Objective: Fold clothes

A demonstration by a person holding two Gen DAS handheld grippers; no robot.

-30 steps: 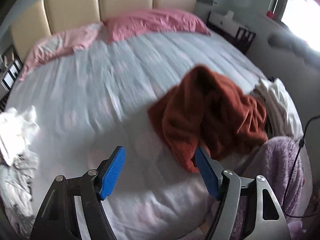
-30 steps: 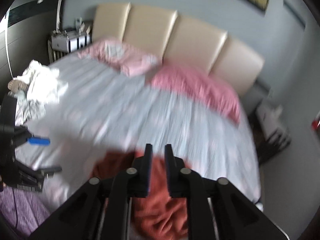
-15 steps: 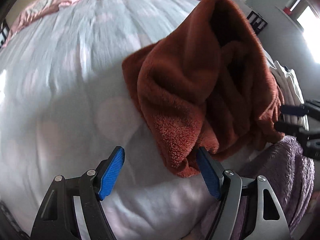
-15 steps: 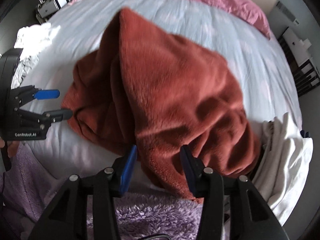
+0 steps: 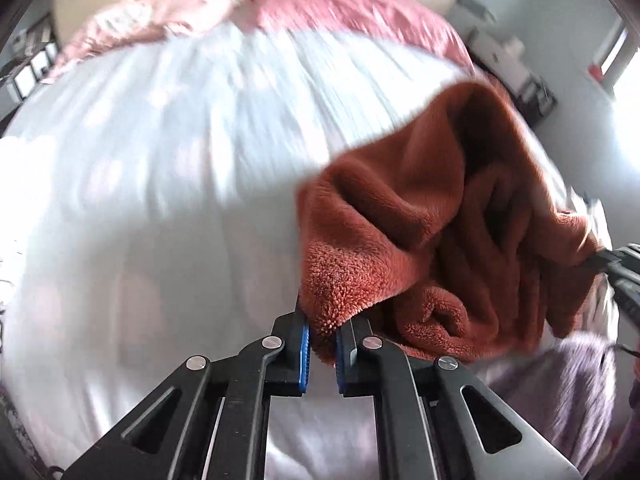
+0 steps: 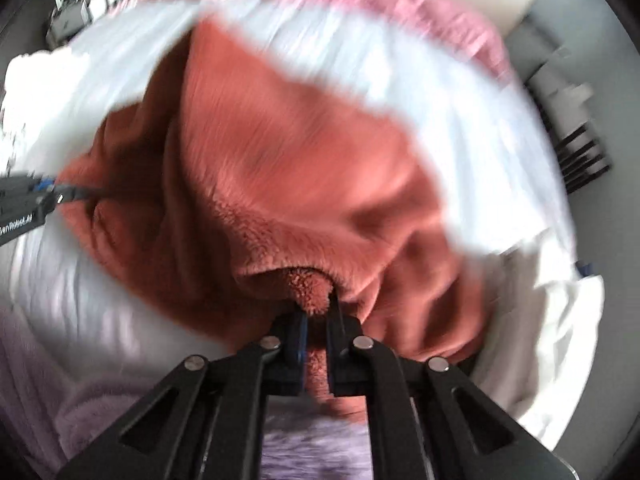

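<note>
The left tongs [image 5: 321, 344] were clenched on a fuzzy edge of the rust-red fleece [image 5: 432, 240], which bunched up ahead of them and to their right, over the white bedspread [image 5: 160, 200]. The right tongs [image 6: 316, 334] were likewise clamped on another edge of the same fleece [image 6: 280, 160], its bulk spreading forward and to their left. Each pair showed in the other's camera: the right tongs [image 5: 616, 260] at the far right end of the fleece, the left tongs [image 6: 44, 196] at its far left. A purple fluffy garment [image 6: 312, 452] lay just beneath the right tongs, and a white garment [image 6: 552, 340] lay to their right. Pink pillows [image 5: 340, 8] sat far ahead, by the headboard.
</note>
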